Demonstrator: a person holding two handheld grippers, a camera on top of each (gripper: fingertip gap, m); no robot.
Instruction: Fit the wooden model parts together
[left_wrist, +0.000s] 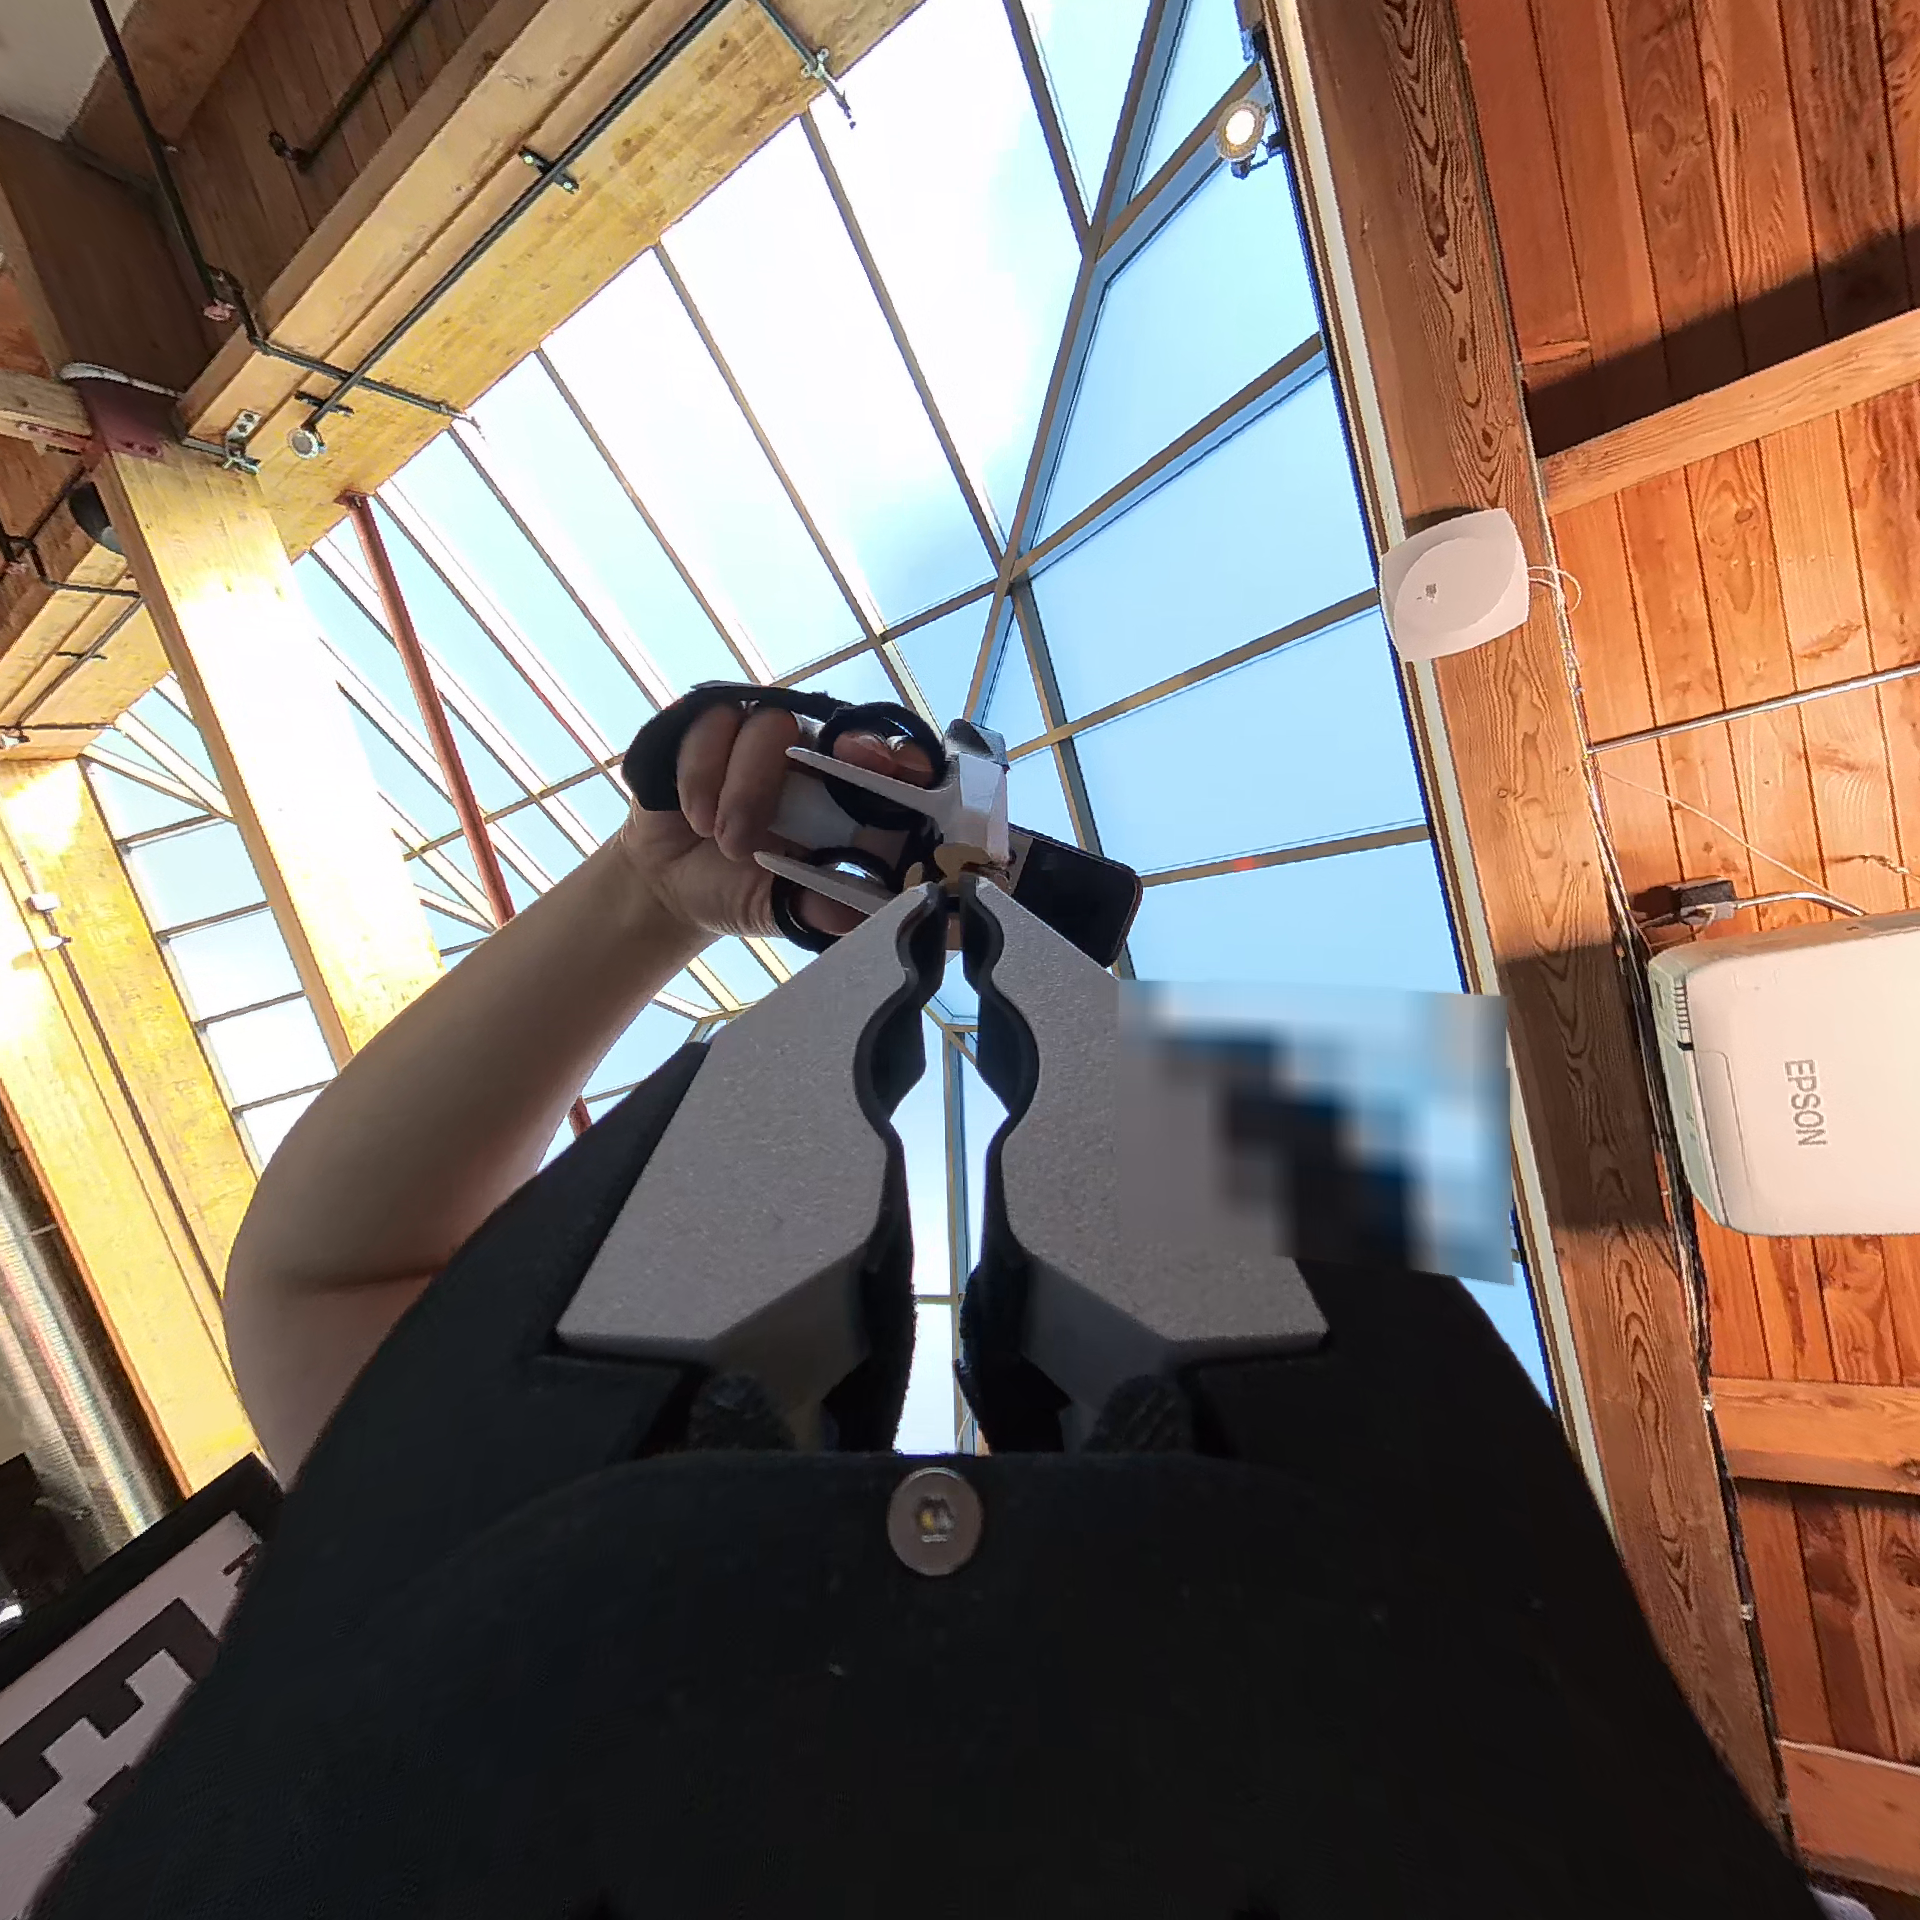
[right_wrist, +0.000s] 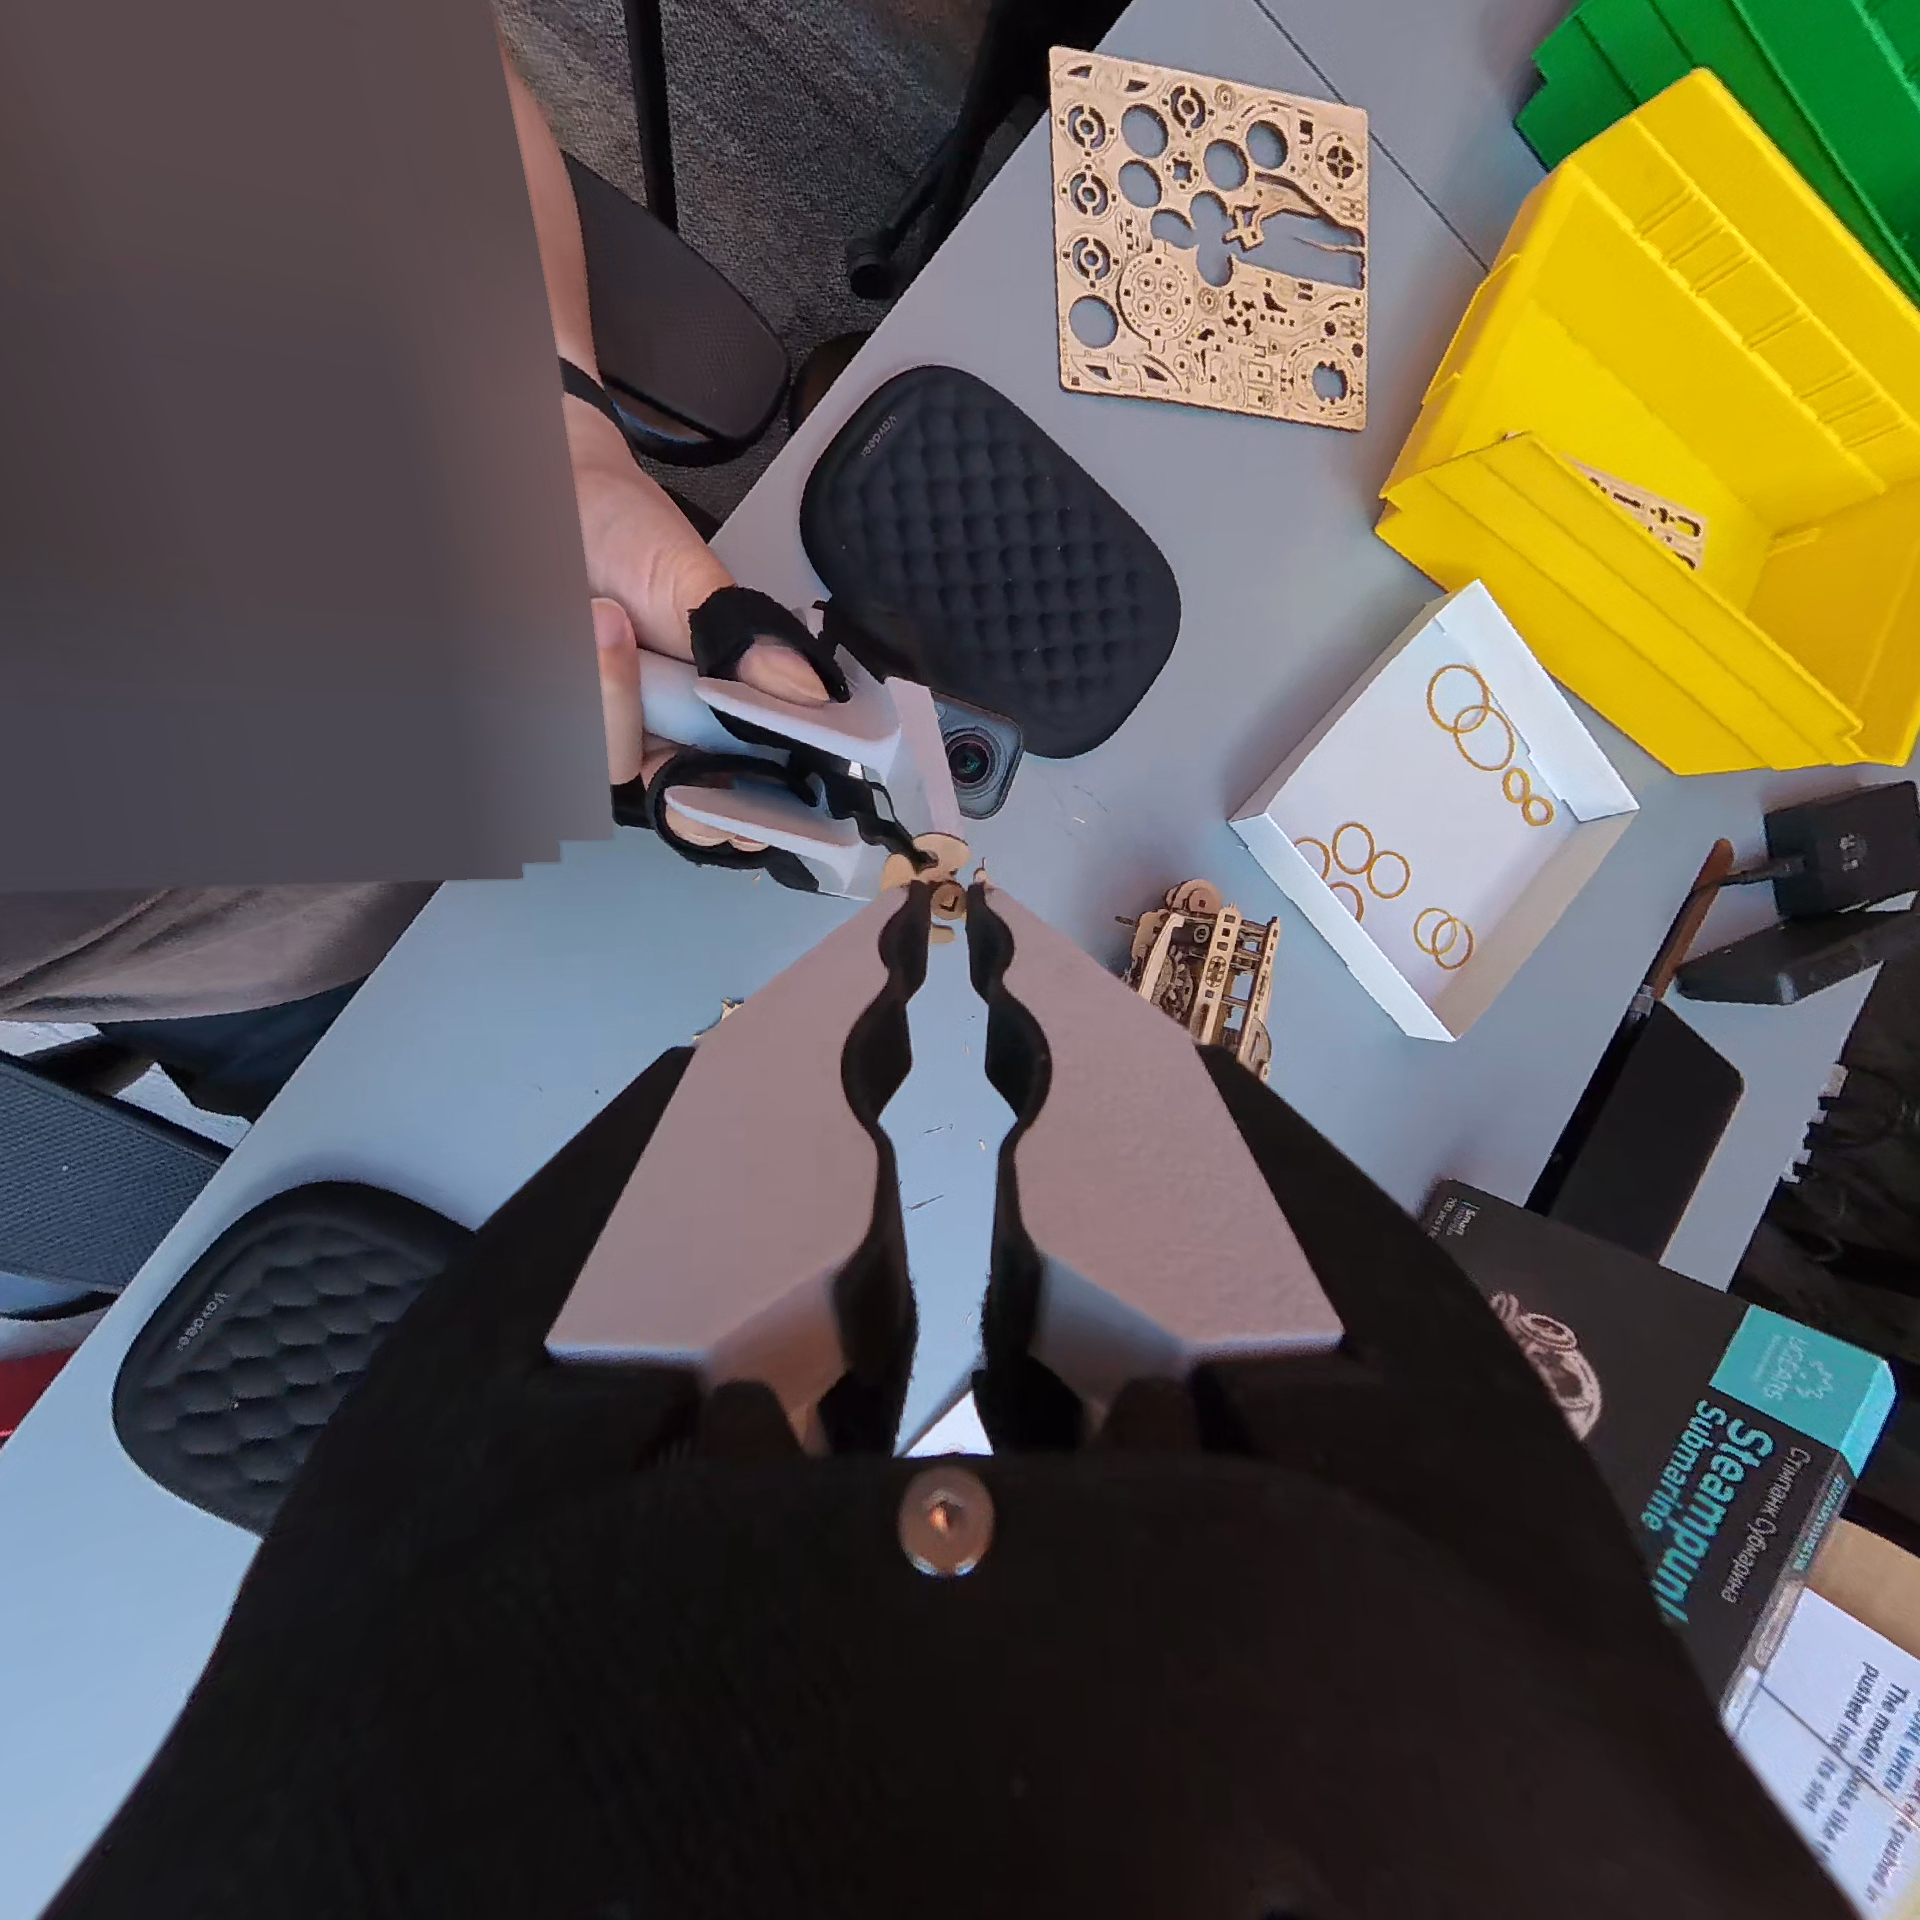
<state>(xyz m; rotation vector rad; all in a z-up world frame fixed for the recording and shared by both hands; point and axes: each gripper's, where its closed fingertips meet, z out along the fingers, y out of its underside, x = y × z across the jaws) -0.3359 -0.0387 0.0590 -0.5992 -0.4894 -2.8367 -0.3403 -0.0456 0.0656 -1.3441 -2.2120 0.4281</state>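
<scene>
Both tongs pinched narrow on small wooden discs: right gripper on one disc, left gripper on another. Light, thin, brittle; best held by rims.

left tool: tips pinch wooden part | right tool: facing, touching part | above: skylight, projector

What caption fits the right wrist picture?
Two grippers pinch small wooden discs together above a grey table.
</scene>
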